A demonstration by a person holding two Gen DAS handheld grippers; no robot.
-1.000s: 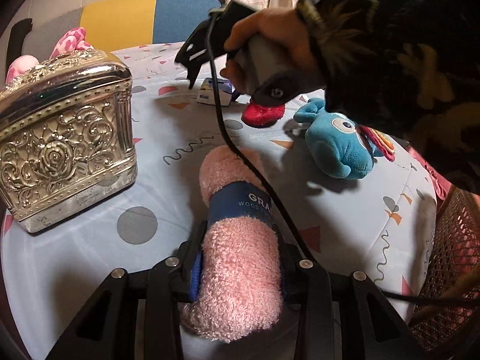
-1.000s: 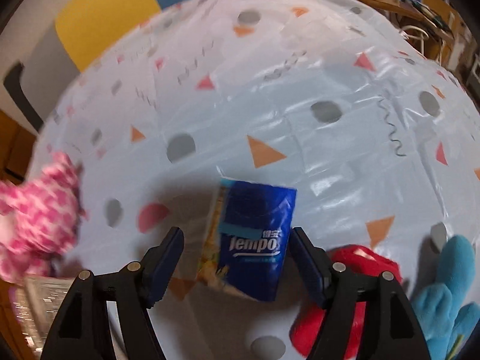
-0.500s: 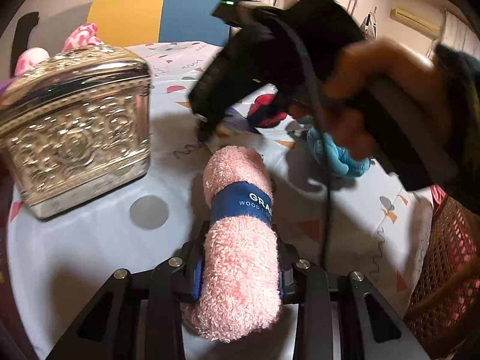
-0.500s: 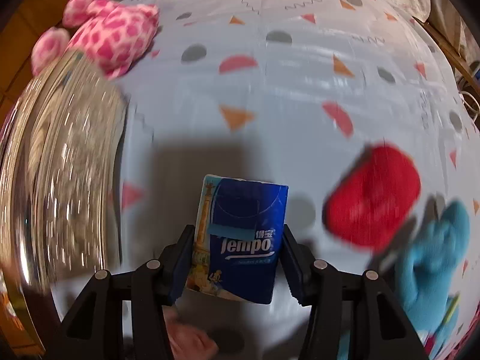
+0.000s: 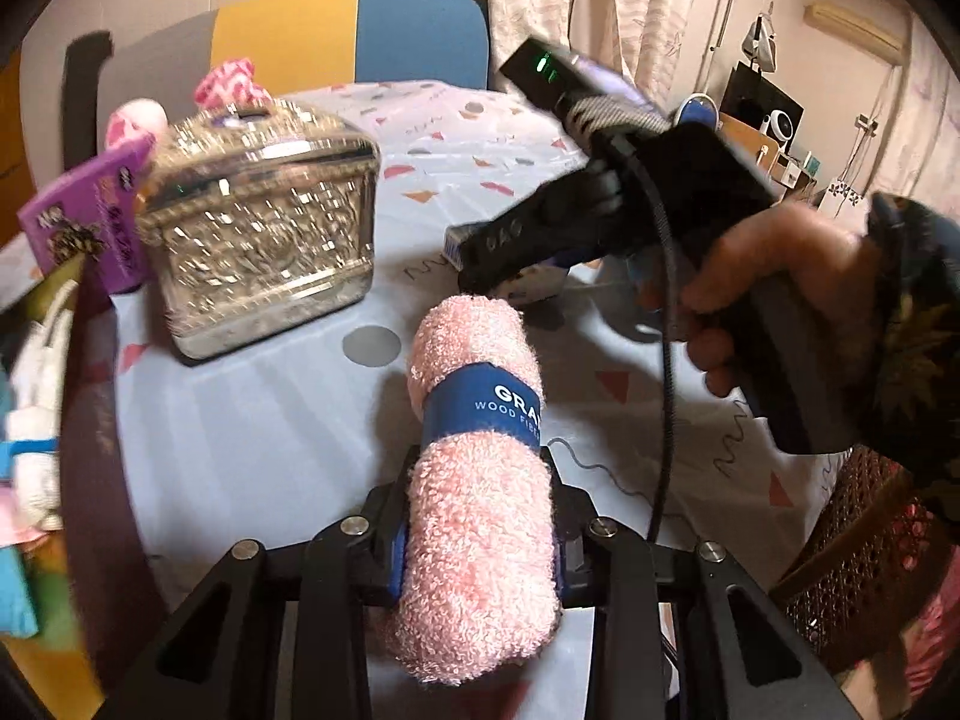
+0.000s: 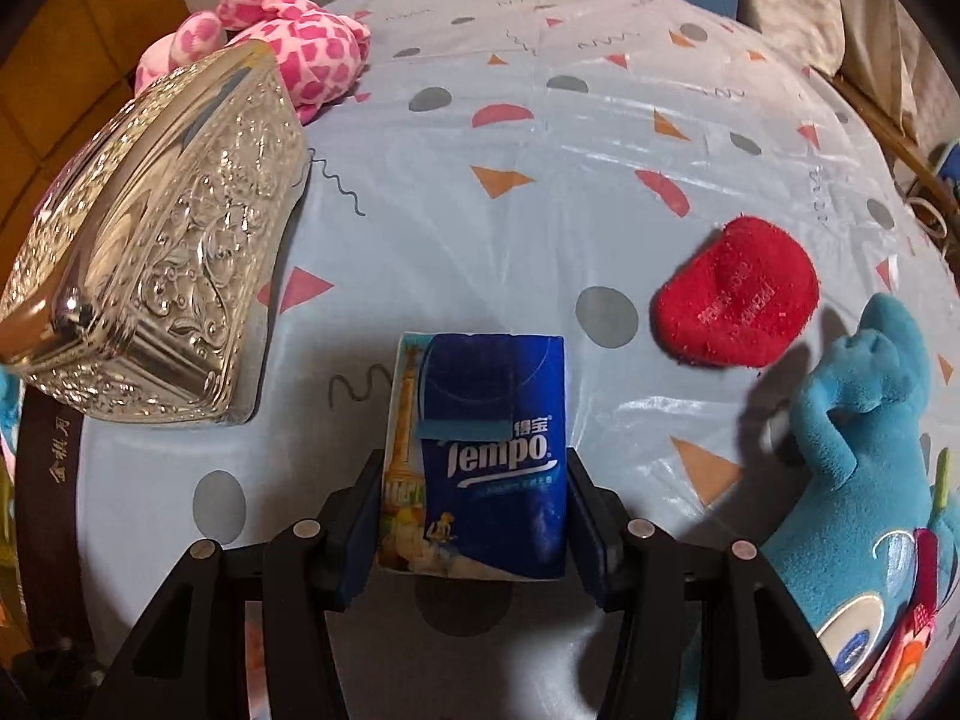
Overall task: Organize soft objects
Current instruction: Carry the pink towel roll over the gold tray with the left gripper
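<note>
In my left tongs [image 5: 477,540] I hold a rolled pink towel [image 5: 477,480], clamped across its lower half; the roll sticks out forward and downward over the surface [image 5: 252,420]. It is fluffy terry, bound by a dark blue paper band [image 5: 480,408] with white lettering. My right tongs [image 6: 474,516] are closed on a blue Tempo tissue pack [image 6: 480,456], pads pressing both long sides, the pack standing lengthwise and angled steeply down toward the surface. In the left view my right hand [image 5: 774,294] grips the black handle of that tool, a cable hanging from it, and a dark patterned sleeve [image 5: 912,324] covers the wrist.

Left of the tissue pack stands an embossed silver box [image 6: 162,252], lid shut. Behind it lies a pink spotted plush toy [image 6: 288,42]. To the right lie a red plush heart [image 6: 735,294] and, beside it, a blue plush toy [image 6: 858,456]. The surface wears a pale blue cloth with triangles, dots and squiggles. Beyond it are a chair back [image 5: 348,36] in yellow and blue, and curtains [image 5: 630,6]. A wicker basket [image 5: 852,546] sits at the right edge.
</note>
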